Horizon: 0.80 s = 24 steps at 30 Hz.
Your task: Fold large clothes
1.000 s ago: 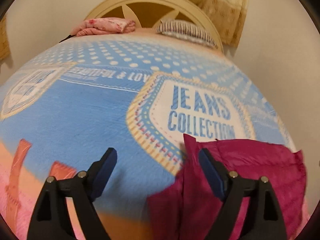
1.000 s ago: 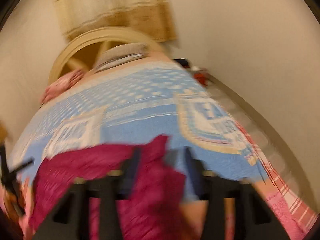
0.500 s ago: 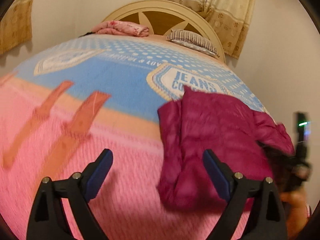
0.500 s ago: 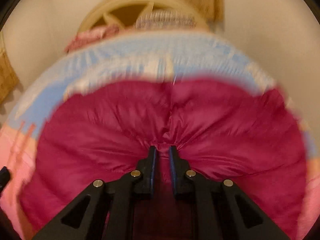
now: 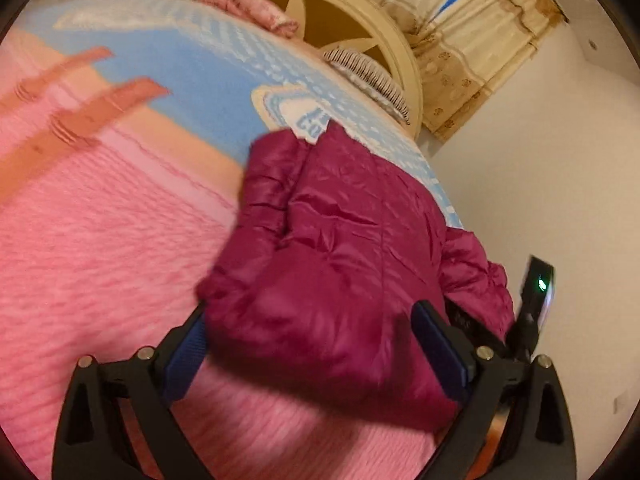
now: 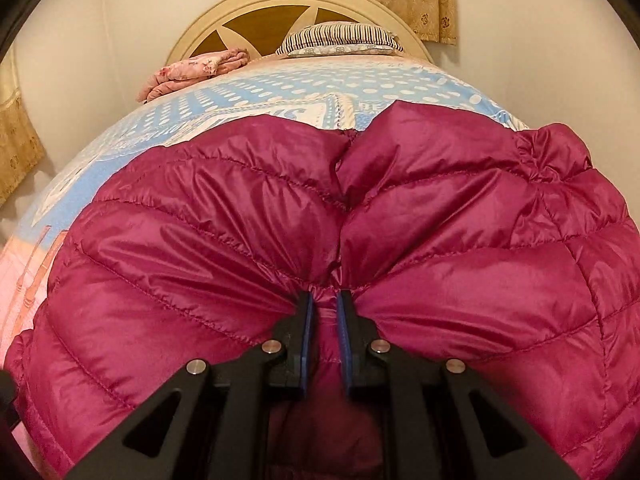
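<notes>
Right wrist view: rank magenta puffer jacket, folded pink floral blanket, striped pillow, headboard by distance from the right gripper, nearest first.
1. Magenta puffer jacket: pinched between the fingers of the right gripper, filling the foreground.
2. Folded pink floral blanket: far end of the bed, left.
3. Striped pillow: far end, right of centre, slightly beyond the blanket.
4. Headboard: against the wall, behind both.

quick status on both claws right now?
Left claw: open wide, has just been opening, its end of the magenta puffer jacket between the fingers, not gripped.
Right claw: closed on the jacket fabric.
</notes>
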### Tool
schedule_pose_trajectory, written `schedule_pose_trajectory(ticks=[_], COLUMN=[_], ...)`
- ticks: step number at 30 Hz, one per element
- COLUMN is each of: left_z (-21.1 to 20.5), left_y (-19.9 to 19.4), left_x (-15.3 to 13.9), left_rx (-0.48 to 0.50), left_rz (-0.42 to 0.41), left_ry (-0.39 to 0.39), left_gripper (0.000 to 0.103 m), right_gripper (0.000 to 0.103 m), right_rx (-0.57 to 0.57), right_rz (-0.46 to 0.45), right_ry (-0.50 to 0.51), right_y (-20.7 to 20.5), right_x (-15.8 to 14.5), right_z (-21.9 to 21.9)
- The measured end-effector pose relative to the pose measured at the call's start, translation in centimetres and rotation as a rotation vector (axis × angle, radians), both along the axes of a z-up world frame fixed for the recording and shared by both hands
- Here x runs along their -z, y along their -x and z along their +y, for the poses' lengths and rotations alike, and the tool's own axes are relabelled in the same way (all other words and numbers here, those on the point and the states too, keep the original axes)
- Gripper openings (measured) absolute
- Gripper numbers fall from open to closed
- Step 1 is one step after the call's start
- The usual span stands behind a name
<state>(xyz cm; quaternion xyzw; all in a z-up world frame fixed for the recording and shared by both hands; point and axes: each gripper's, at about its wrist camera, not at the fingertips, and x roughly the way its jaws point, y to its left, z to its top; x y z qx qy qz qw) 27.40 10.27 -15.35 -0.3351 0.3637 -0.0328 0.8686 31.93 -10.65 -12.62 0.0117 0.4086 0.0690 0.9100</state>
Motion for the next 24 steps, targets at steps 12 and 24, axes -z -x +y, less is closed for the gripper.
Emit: schedule_pose_trajectory(ticks=[12, 24], left_z=[-1.1, 1.3], left_y=[-4.2, 4.3], left_x=[-1.0, -10.4], left_rx=[0.087, 0.313], left_rz=[-0.088, -0.298], left_ry=[0.062, -0.098], left_gripper=[0.033, 0.024], right_gripper=[0.012, 0.012], right_rx=[0.062, 0.043], right_rz=[0.068, 0.192], right_ry=[-0.091, -0.487], right_y=[-1.5, 7.4], right_x=[0.0, 0.5], right_z=[-1.5, 6.5])
